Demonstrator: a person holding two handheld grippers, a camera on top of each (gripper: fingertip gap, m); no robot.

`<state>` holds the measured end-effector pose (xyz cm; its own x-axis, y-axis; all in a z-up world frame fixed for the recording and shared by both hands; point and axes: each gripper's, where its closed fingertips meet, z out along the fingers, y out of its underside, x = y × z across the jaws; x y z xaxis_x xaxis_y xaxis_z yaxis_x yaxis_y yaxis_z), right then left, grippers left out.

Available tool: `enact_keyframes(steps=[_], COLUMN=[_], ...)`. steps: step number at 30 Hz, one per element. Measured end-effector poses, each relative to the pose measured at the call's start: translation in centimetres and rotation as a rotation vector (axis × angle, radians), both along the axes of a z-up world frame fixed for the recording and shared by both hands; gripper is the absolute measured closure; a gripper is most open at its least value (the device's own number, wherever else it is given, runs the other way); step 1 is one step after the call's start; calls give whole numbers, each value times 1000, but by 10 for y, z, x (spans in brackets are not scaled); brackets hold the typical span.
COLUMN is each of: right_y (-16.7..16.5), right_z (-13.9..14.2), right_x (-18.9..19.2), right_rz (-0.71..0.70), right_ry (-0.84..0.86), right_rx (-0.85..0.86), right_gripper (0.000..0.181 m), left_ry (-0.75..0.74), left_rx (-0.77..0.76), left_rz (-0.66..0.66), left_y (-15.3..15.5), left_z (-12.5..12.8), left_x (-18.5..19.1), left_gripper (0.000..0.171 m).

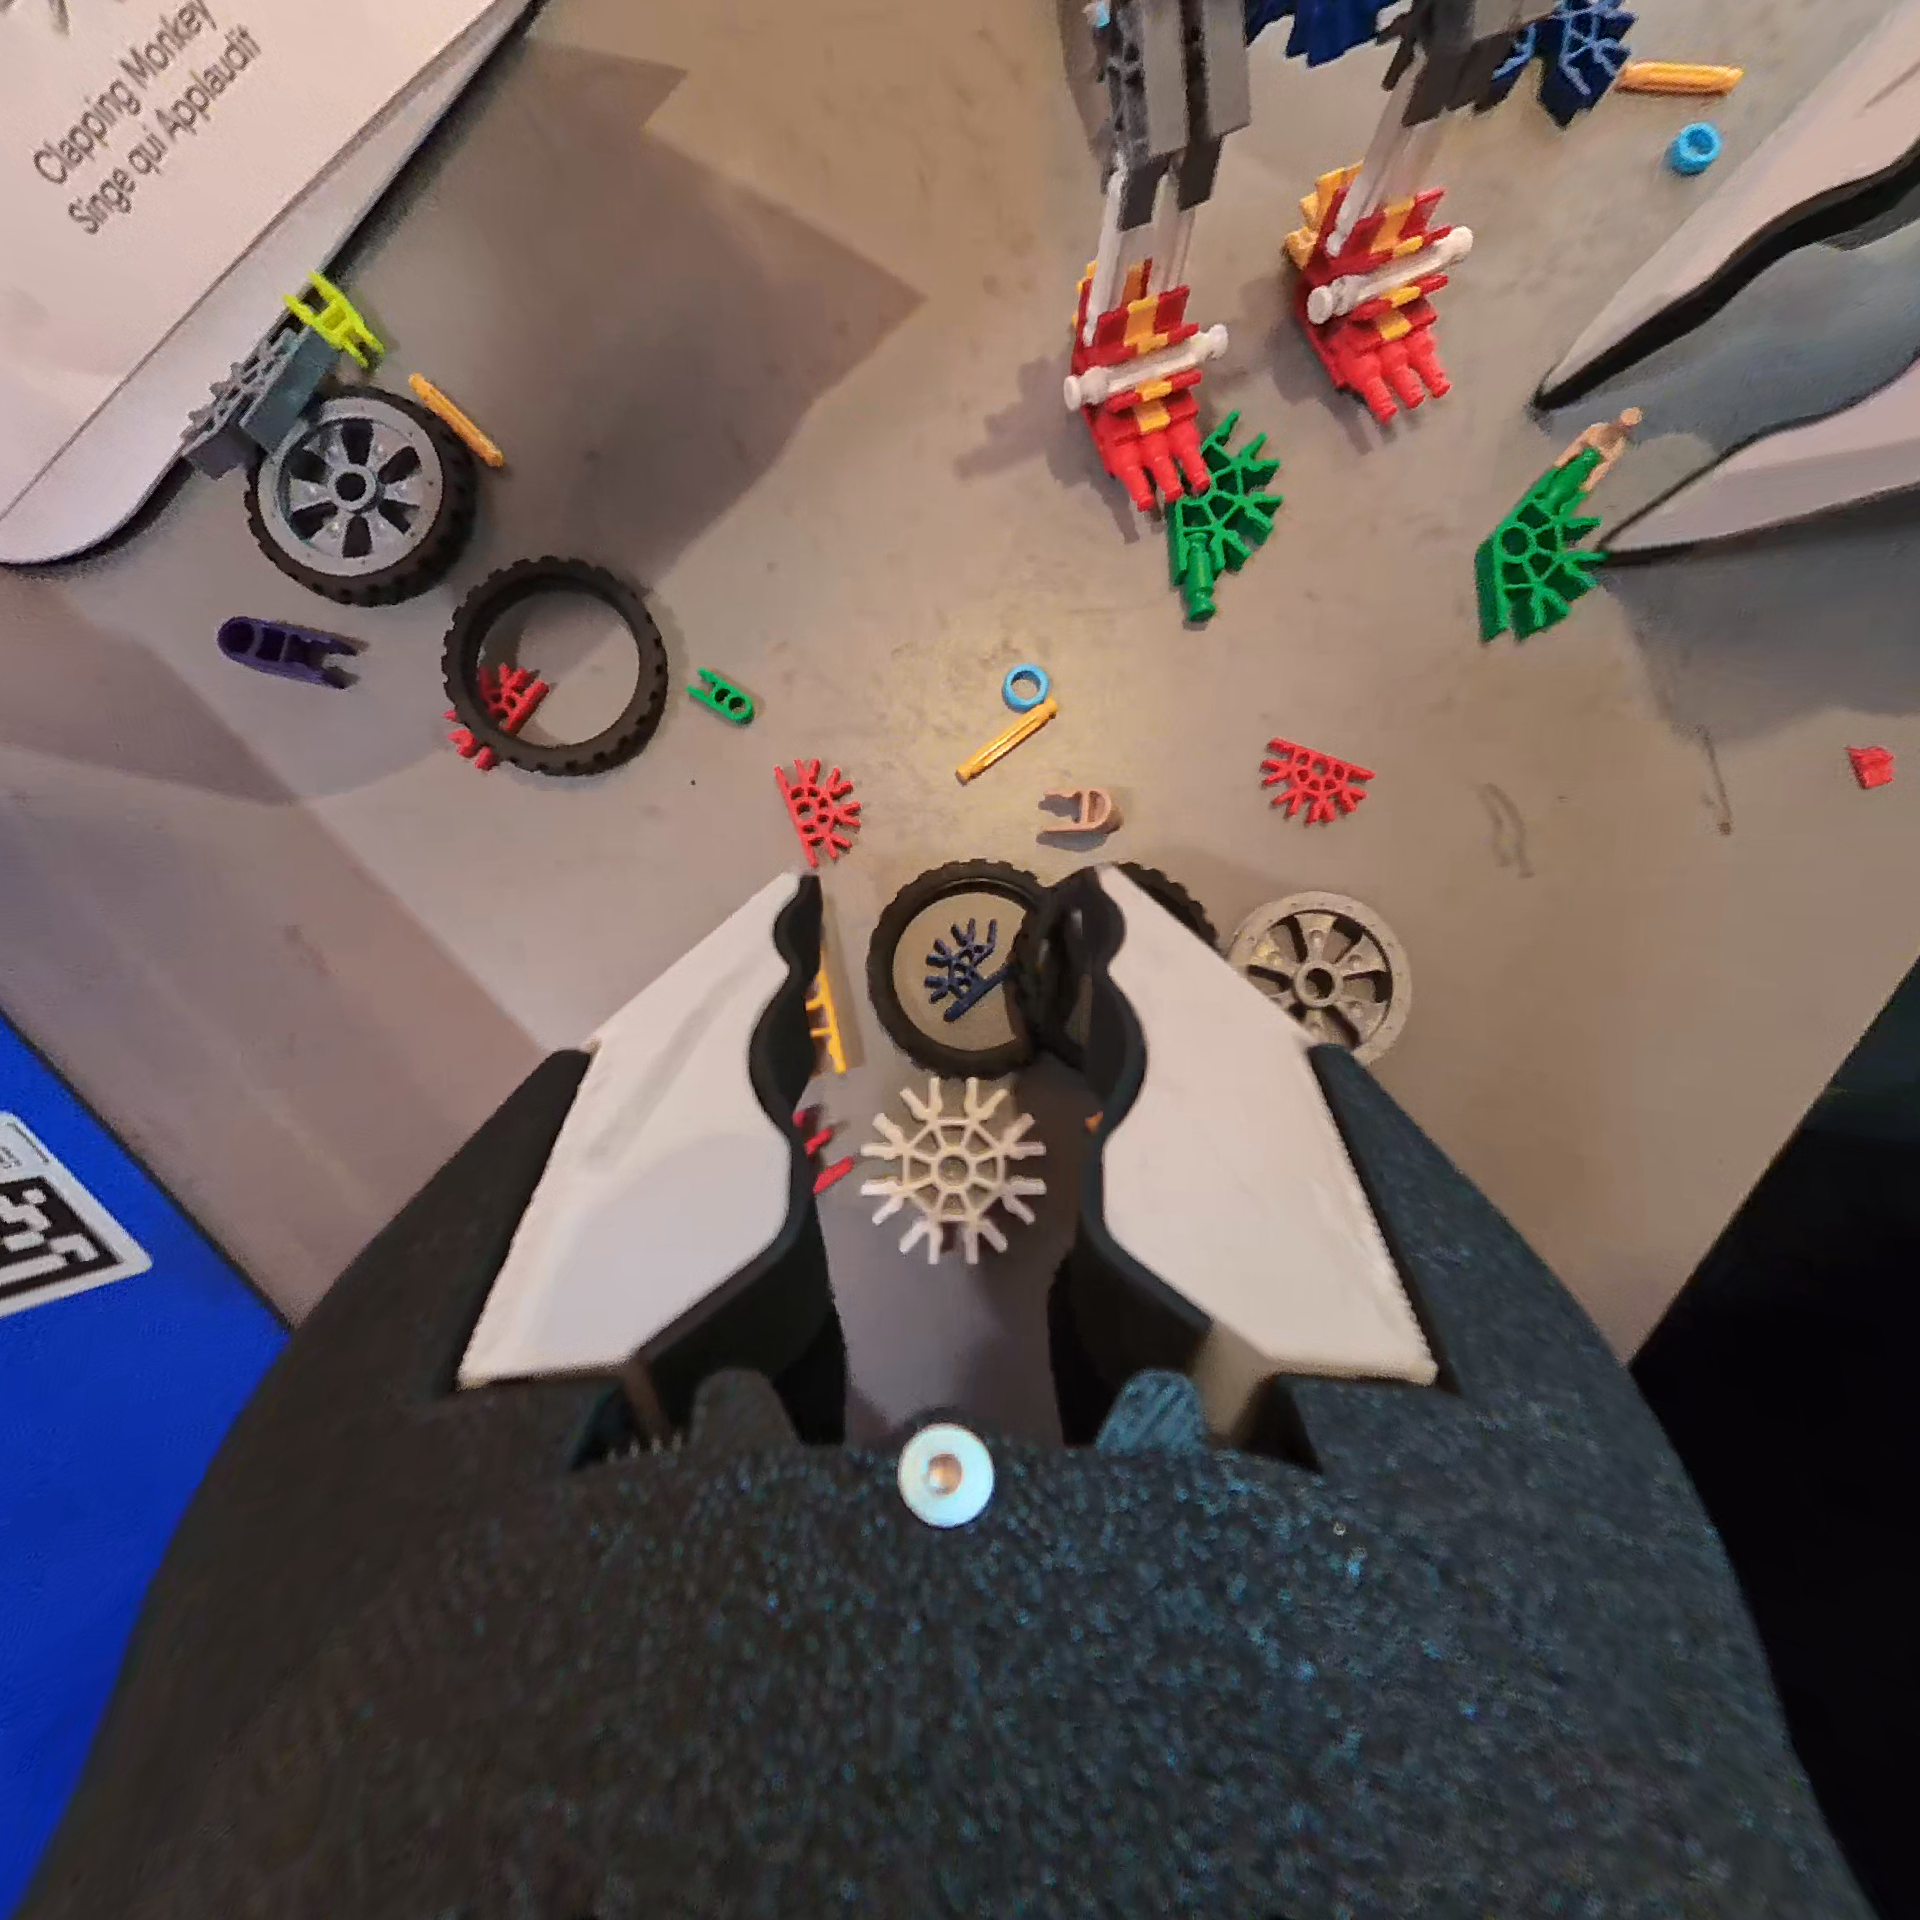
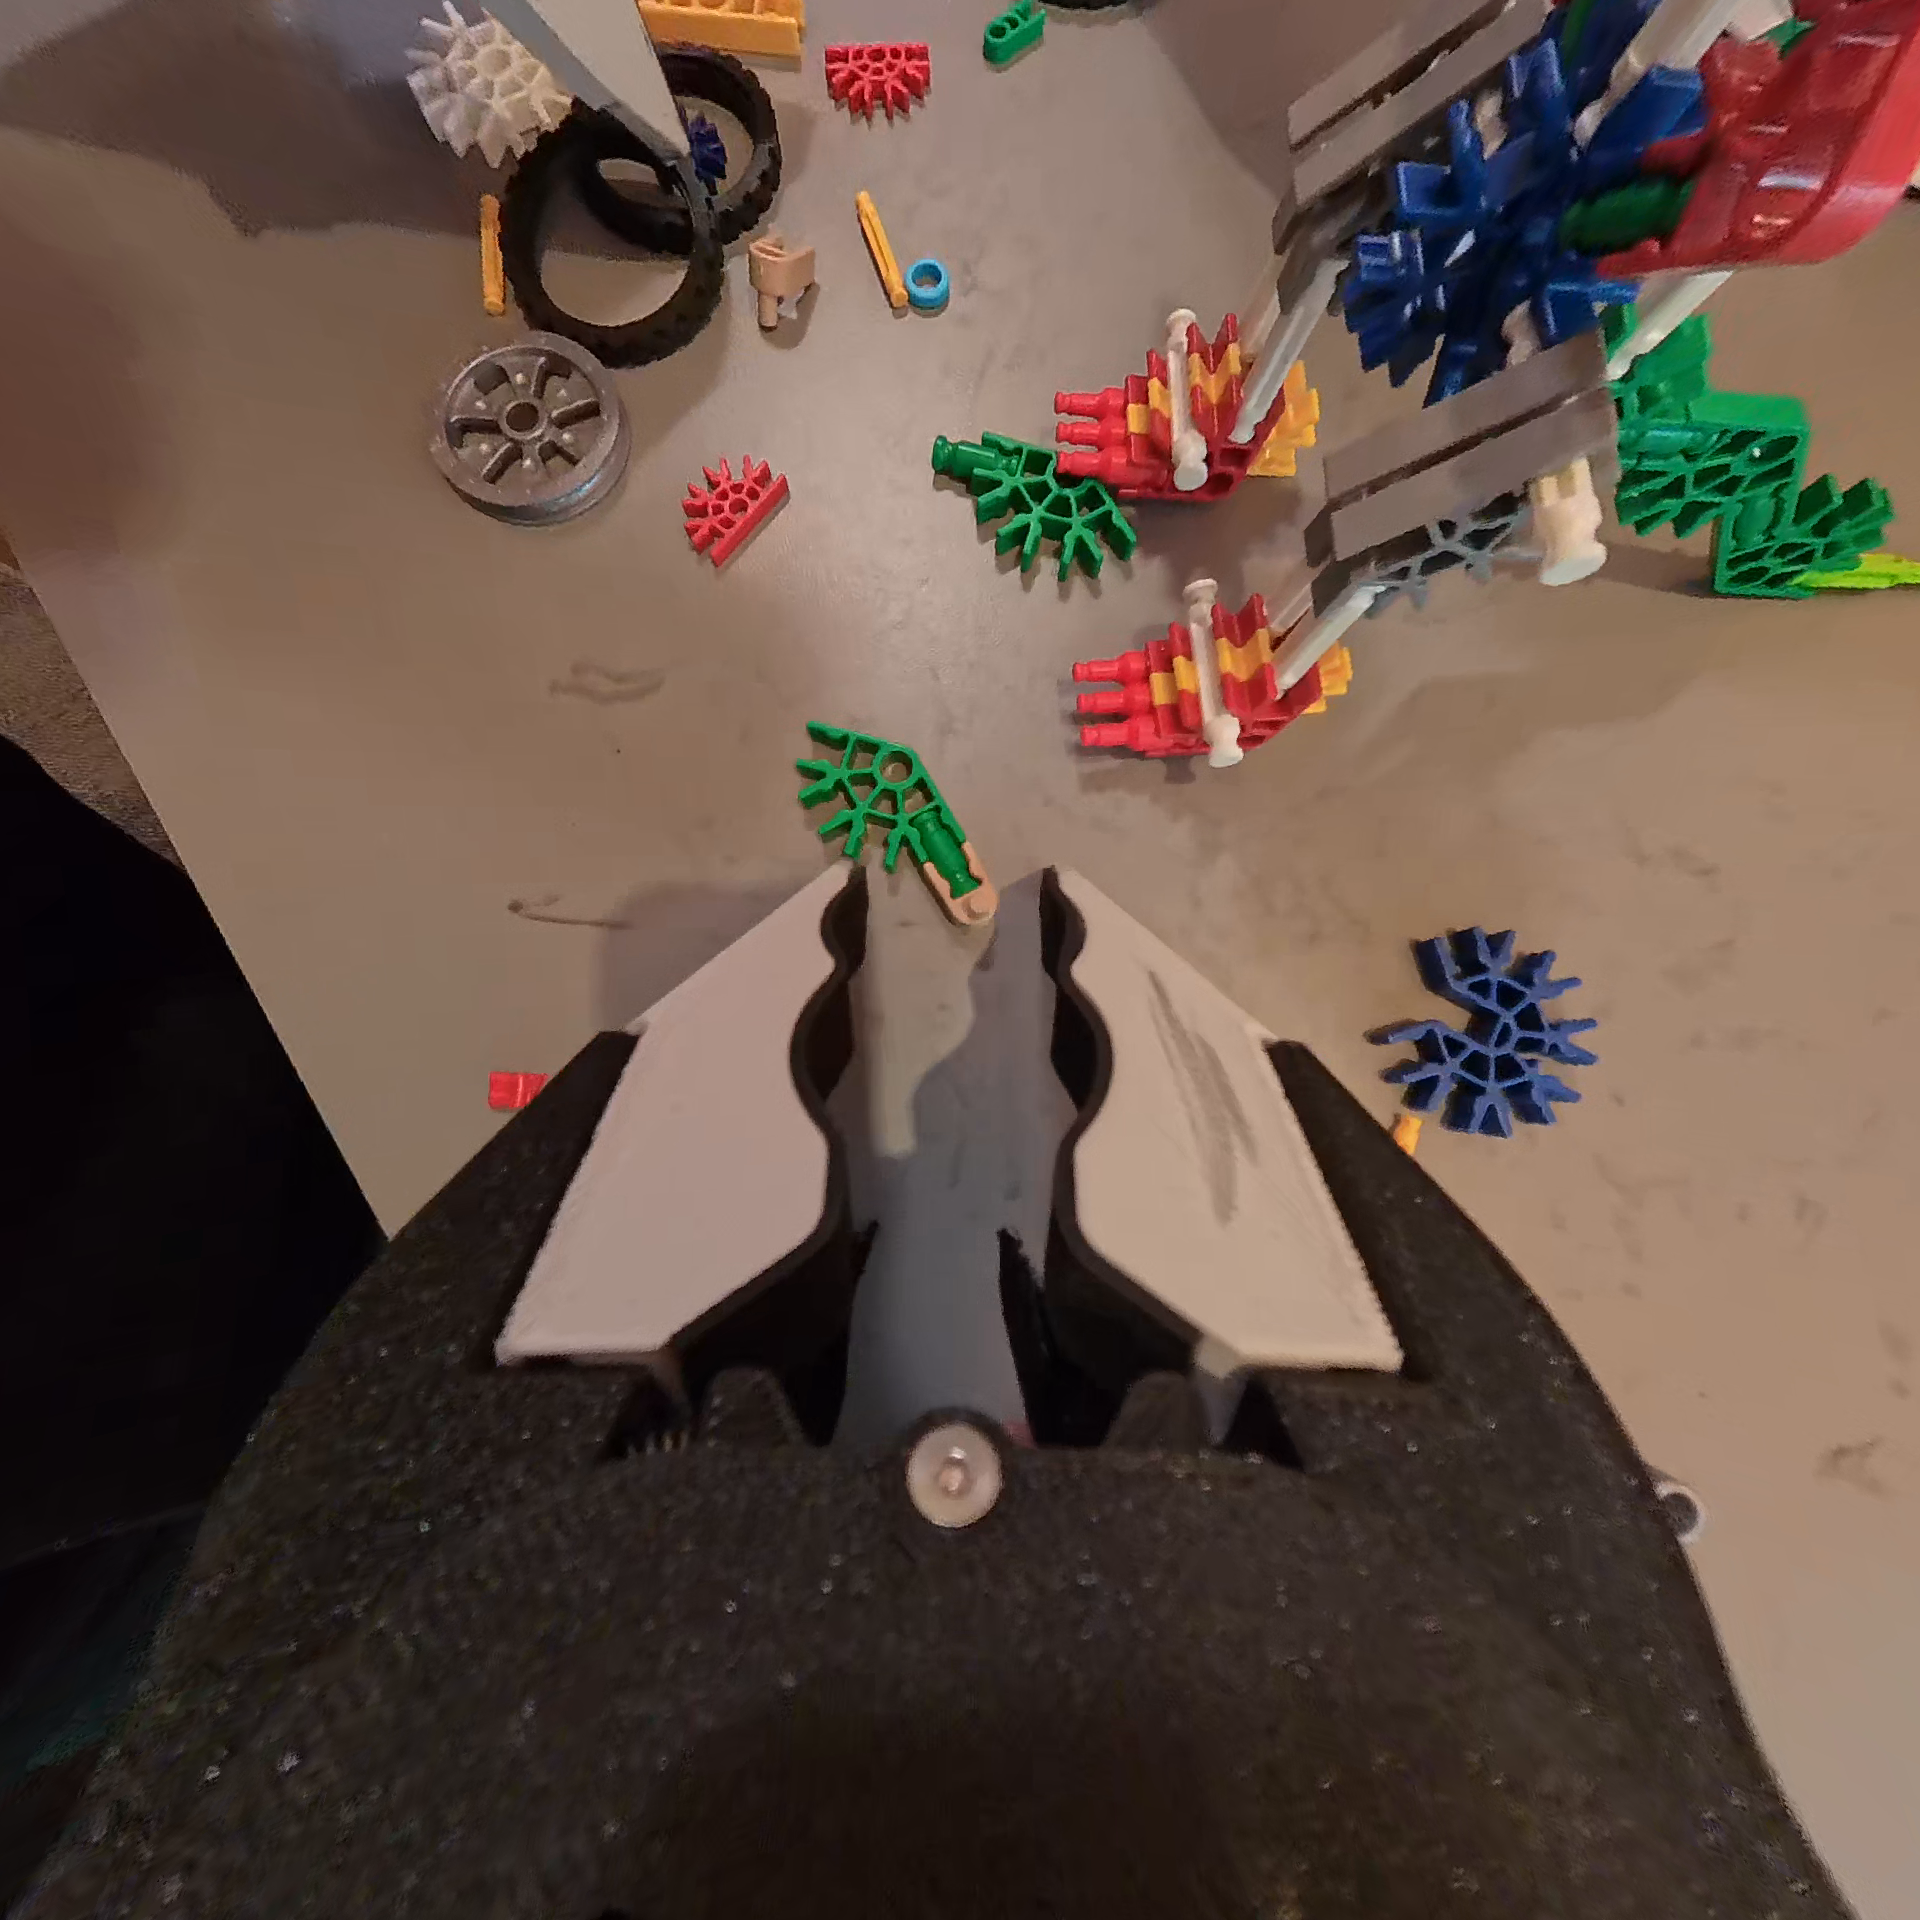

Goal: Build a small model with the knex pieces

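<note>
My left gripper point(image 1: 956, 881) is open and low over the table. A black tyre point(image 1: 956, 966) with a dark blue connector point(image 1: 966, 961) inside it lies between its fingertips. A second tyre point(image 1: 1070, 961) leans against the right finger. A white snowflake connector point(image 1: 951, 1169) lies between the fingers nearer the palm. My right gripper point(image 2: 954, 883) is open and empty. A tan clip point(image 2: 971, 904) on a green rod lies at its tips, joined to a green connector point(image 2: 873, 790). A toy figure with red and yellow feet point(image 2: 1195, 436) stands ahead, also in the left wrist view point(image 1: 1143, 416).
A grey wheel hub point(image 1: 1320, 977) lies right of the left gripper. A wheel with tyre point(image 1: 353, 488), an empty tyre point(image 1: 556, 665), a booklet point(image 1: 156, 208) and small loose pieces lie beyond. A blue connector point(image 2: 1486, 1029) lies right of the right gripper. The table edge point(image 2: 156, 790) runs on its left.
</note>
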<state>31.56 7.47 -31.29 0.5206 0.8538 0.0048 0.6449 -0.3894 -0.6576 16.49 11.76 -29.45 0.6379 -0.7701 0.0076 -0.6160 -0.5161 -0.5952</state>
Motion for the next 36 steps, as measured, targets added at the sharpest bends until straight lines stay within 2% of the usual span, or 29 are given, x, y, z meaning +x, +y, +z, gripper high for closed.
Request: enact_keyframes(steps=[5,9,12,14,17,25,29,33,36], right_y=[0,0,0,0,0,2,-1,-11,-20], right_z=[2,1,1,1,1,1,7,12,13], right_x=[2,3,4,4,5,8,12,18,20], right_rz=[-20,-27,-25,-26,-26,-26,-32,-36,-36], right_ry=[32,15,6,11,12,15,24,23,29], right_rx=[-25,-6,6,8,17,16,21,16,7], right_gripper=[150,151,161,161,163,162,161,160,160], left_ry=[-36,21,21,6,6,-8,-37,-75,-53], left_rx=[57,69,45,50,61,64,71,69,45], left_rz=[-106,-171,-187,-194,-194,-216,-209,-266,-315], left_y=[-1,4,2,1,2,-7,-17,-42,-68], left_z=[4,-12,-18,-19,-19,-15,-2,15,10], left_x=[39,68,79,85,88,83,72,68,64], left_gripper=[129,137,149,153,164,165,165,165,165])
